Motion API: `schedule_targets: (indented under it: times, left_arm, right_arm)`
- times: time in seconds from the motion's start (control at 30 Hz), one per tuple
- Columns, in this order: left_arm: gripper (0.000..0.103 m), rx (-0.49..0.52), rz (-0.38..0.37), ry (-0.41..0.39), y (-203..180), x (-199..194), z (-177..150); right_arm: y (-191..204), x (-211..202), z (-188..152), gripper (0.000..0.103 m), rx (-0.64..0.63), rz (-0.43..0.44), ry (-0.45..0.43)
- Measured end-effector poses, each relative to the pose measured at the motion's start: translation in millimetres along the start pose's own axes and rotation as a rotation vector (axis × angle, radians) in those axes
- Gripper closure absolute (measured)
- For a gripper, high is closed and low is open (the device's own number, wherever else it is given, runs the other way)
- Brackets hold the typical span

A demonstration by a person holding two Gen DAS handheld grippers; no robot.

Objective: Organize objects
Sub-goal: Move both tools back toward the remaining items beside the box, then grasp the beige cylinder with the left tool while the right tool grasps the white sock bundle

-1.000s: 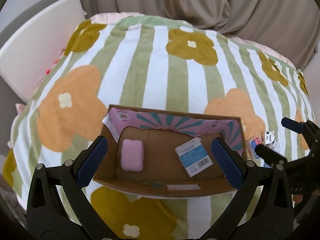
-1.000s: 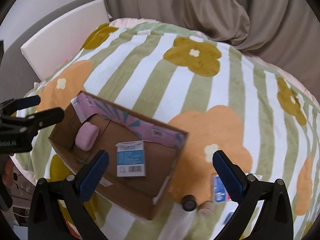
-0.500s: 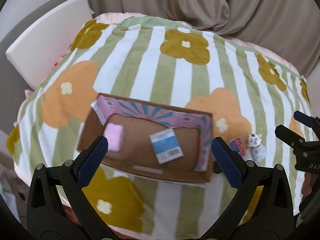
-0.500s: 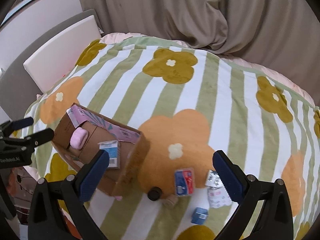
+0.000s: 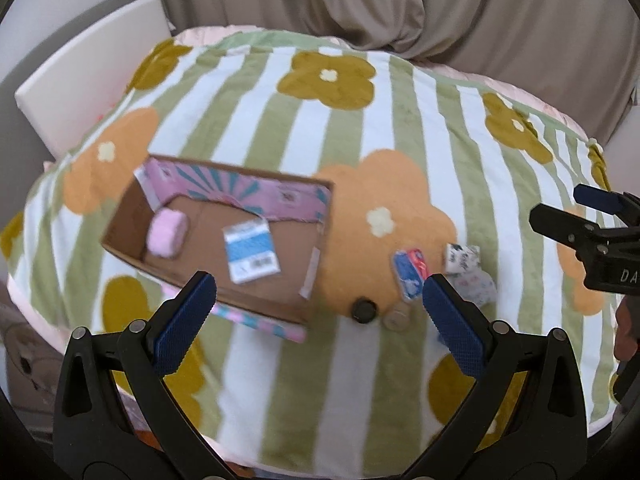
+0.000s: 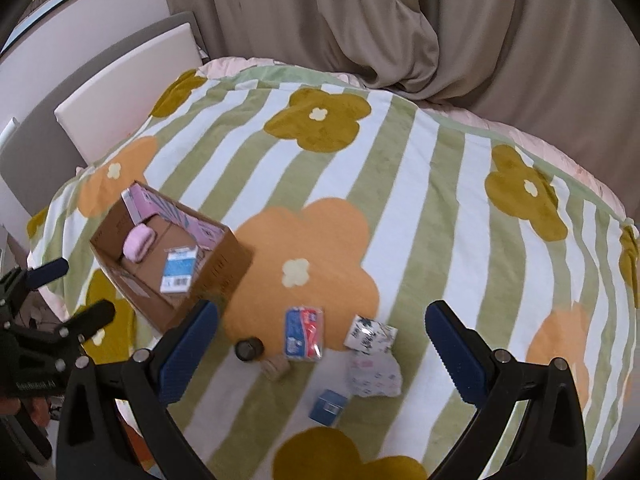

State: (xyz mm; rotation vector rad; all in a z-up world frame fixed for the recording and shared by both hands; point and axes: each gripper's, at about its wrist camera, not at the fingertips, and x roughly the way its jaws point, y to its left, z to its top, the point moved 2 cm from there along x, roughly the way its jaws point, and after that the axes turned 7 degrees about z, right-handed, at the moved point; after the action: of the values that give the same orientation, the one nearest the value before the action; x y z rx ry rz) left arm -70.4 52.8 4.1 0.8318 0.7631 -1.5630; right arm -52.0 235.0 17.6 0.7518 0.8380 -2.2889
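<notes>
The only writing that reads is a white "DA" on the black body of the right gripper [image 5: 576,212] at the edge of the left wrist view; print on the packets is too small or blurred to make out, though the blue-and-white packet [image 6: 179,270] shows a barcode at its near end. It lies flat inside the open cardboard box [image 6: 224,264], whose inner flaps carry a pink and teal ray pattern, with a soft pink pad [image 6: 138,243] in the box's far corner. Just right of the box, on the plush blanket [image 6: 400,168] striped green and white with orange and mustard flowers, lie a dark round cap [image 6: 249,349], a tan cylinder [image 6: 276,368], a red-and-blue packet [image 6: 303,333], two crinkled printed wrappers [image 6: 370,332] and a small blue cube [image 6: 328,407]. Beyond the box, a taupe curtain [image 6: 400,24] hangs behind the blanket and a white panel [image 6: 128,96] stands to its left. Both the left gripper [image 5: 320,308] and the right hold their blue-padded jaws wide apart above the blanket, gripping nothing.
</notes>
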Motion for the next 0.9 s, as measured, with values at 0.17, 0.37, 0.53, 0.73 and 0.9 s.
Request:
schedule_targets:
  times: [0.17, 0.37, 0.53, 0.73, 0.9]
  left_arm:
    - [0.000, -0.028, -0.026, 0.019, -34, 14, -31]
    - [0.006, -0.075, -0.053, 0.097, -64, 59, -64]
    - [0.008, -0.162, -0.073, 0.139, -74, 105, -83]
    - [0.021, -0.233, -0.090, 0.186, -86, 152, -99]
    - [0.024, -0.280, -0.098, 0.188, -91, 172, -106]
  right_arm:
    - [-24, 13, -24, 0.000, 0.014, 0.006, 0.041]
    - [-50, 42, -56, 0.000, 0.044, 0.027, 0.092]
    - [-64, 74, -79, 0.000, 0.045, 0.029, 0.130]
    - [-84, 111, -101, 0.001, 0.067, 0.038, 0.170]
    - [-94, 129, -112, 0.003, 0.080, 0.042, 0.181]
